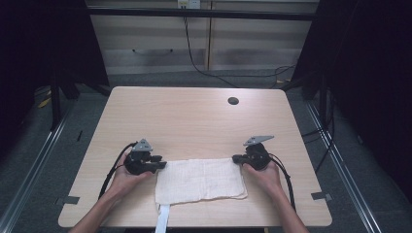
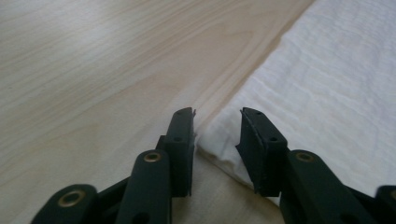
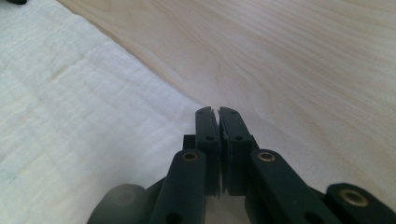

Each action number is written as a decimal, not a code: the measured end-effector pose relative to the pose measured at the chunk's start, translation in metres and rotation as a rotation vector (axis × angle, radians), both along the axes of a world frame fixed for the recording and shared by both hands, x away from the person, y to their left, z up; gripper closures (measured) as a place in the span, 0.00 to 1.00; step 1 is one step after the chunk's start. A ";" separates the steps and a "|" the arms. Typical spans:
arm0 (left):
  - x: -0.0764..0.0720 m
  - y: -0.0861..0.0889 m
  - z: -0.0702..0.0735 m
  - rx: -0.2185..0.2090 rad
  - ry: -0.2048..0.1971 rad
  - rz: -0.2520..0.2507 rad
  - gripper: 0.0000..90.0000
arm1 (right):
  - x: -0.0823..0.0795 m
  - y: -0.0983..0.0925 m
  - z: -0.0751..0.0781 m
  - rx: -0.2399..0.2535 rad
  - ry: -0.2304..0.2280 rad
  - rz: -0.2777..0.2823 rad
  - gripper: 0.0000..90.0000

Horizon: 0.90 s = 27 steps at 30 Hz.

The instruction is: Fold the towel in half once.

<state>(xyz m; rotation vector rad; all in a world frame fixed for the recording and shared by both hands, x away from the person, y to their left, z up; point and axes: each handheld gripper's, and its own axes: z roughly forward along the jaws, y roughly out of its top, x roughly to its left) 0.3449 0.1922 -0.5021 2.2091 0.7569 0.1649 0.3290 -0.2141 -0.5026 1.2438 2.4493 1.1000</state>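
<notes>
A cream cloth [image 1: 199, 179] lies folded flat near the front edge of the wooden table [image 1: 194, 116]. My left gripper [image 1: 163, 164] is at its far left corner and my right gripper [image 1: 235, 158] at its far right corner, each held by a hand. In the left gripper view the cloth's corner [image 2: 224, 135] lies between the jaws of my left gripper [image 2: 217, 112], which stand apart without pinching it. In the right gripper view my right gripper [image 3: 218, 109] is shut at the cloth's edge [image 3: 116, 93], with the corner running in between its jaws.
A white strip [image 1: 163, 218] hangs over the table's front edge below the cloth. A dark round hole [image 1: 233, 101] sits at the table's far right. Bare wood stretches beyond the cloth. Cabinets and cables stand behind the table.
</notes>
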 end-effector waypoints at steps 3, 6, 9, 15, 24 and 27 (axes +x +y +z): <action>-0.001 -0.001 0.000 0.002 0.005 -0.019 0.87 | 0.000 0.000 0.000 0.001 0.001 -0.001 0.97; -0.002 -0.002 0.000 0.002 0.001 -0.028 0.92 | 0.000 0.001 0.001 -0.008 0.003 -0.008 0.97; -0.002 -0.002 0.000 0.001 0.002 -0.028 0.93 | 0.001 0.001 0.002 0.004 0.001 -0.012 0.97; 0.002 0.001 -0.001 -0.003 0.003 -0.006 0.94 | 0.001 0.001 0.010 0.048 -0.030 -0.017 0.97; 0.004 0.002 -0.001 -0.012 0.007 0.018 0.94 | -0.003 0.002 0.021 0.097 -0.072 -0.009 0.97; 0.003 0.002 -0.001 -0.010 0.006 0.017 0.94 | -0.003 0.002 0.022 0.104 -0.082 -0.006 0.97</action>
